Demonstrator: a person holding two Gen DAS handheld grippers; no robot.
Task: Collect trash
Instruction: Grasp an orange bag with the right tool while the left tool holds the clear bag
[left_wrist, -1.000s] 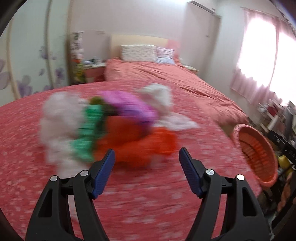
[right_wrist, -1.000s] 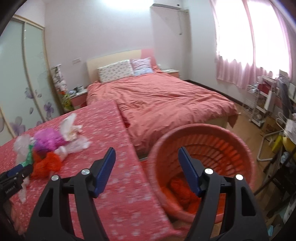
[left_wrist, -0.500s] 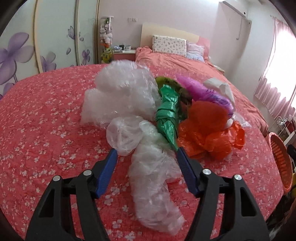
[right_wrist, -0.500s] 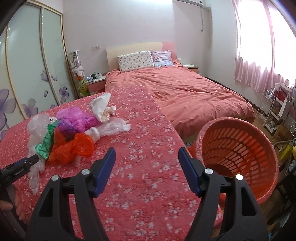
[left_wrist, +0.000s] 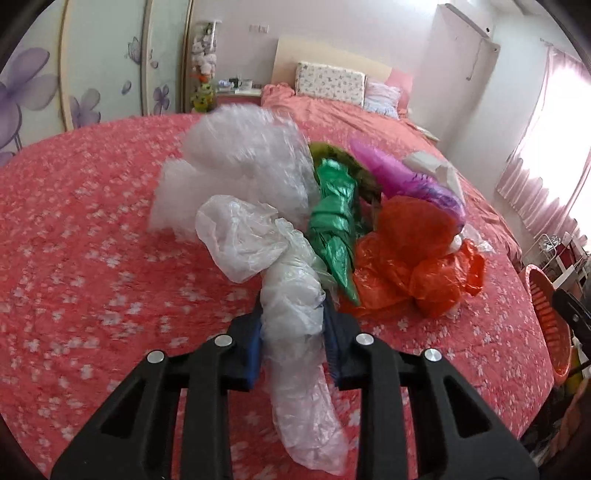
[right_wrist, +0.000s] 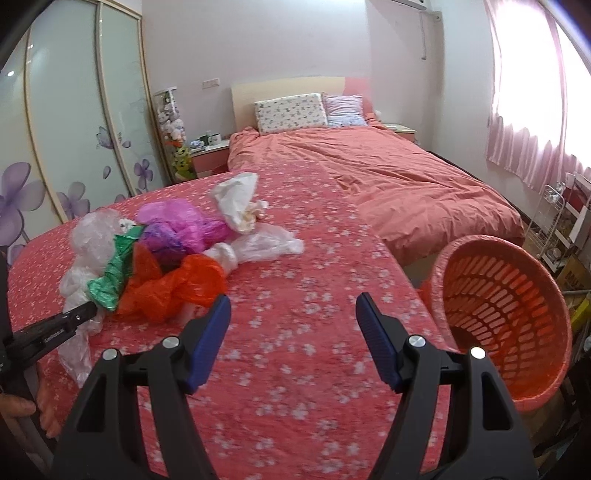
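One wide flowered bedspread (right_wrist: 295, 332), pink-red, spread under everything. Far right, just off its edge — the orange basket (right_wrist: 506, 317), open mouth tilted this way. Left of centre, a heap of crumpled bags: orange bag (left_wrist: 410, 258), green bag (left_wrist: 334, 225), purple bag (left_wrist: 406, 181). Nearest, the clear plastic bag (left_wrist: 291, 295), pinched between the closing jaws of the left gripper (left_wrist: 293, 343). Right gripper (right_wrist: 293, 339) spread wide, holding nothing. Likely snags — slippery film sliding out, or the green bag dragged along.

bags (right_wrist: 159, 254) on cloth (right_wrist: 295, 350) | basket (right_wrist: 506, 314) right, off edge | bed (right_wrist: 388, 177) behind
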